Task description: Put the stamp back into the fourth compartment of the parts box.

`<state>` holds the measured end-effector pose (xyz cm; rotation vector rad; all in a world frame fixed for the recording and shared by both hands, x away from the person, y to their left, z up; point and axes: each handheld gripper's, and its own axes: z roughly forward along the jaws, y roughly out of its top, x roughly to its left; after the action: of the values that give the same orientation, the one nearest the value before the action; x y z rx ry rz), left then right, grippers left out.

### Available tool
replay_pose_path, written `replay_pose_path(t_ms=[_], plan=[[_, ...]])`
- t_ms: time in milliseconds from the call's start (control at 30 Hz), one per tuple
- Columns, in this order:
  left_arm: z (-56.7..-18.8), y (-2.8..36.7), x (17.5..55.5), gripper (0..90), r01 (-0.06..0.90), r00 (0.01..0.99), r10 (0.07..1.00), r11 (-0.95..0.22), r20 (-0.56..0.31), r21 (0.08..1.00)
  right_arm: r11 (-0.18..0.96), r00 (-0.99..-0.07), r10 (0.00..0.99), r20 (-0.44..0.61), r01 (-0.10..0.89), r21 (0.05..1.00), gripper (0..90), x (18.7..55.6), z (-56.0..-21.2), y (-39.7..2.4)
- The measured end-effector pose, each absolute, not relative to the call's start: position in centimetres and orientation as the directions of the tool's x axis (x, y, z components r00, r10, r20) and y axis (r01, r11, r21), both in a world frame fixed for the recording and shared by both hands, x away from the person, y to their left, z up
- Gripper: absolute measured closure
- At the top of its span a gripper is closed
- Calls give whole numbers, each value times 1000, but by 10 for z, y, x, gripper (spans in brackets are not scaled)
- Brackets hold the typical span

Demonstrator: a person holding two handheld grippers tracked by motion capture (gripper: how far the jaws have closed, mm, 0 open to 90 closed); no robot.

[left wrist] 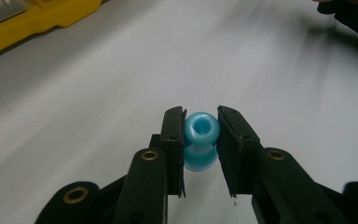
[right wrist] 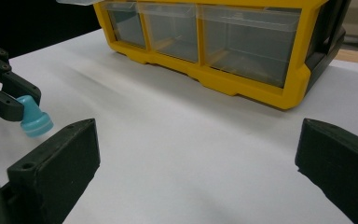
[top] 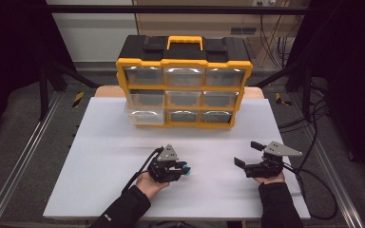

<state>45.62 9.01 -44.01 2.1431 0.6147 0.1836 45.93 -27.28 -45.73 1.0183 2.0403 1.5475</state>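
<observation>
A small blue plastic piece (left wrist: pixel 201 135) with a round hole in its end sits clamped between the two black jaws of my left gripper (left wrist: pixel 201 142). From above, the left gripper (top: pixel 184 168) lies low over the white table with the blue piece (top: pixel 187 169) at its tip. In the right gripper view the blue piece (right wrist: pixel 34 121) sticks out of the left gripper's jaws at the far left. My right gripper (top: pixel 247 154) stands open over the table's right side, nothing between its wide-set jaws. A yellow and black drawer organizer (top: pixel 184 85) stands at the back, its lower left drawer (top: pixel 145 115) pulled out.
The organizer (right wrist: pixel 214 46) holds rows of clear plastic drawers and a yellow carry handle (top: pixel 184 42) on top. The white table (top: pixel 104 156) ends in metal frame rails at both sides. Cables (top: pixel 313 175) trail off to the right of the right gripper.
</observation>
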Motion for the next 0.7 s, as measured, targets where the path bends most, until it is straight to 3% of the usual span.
replay_pose_path(t_ms=[700], plan=[[-420,113,460,717,371,840,535,-441,-93,818,129,-664,738,124,318,939,3,459,-457,-273]])
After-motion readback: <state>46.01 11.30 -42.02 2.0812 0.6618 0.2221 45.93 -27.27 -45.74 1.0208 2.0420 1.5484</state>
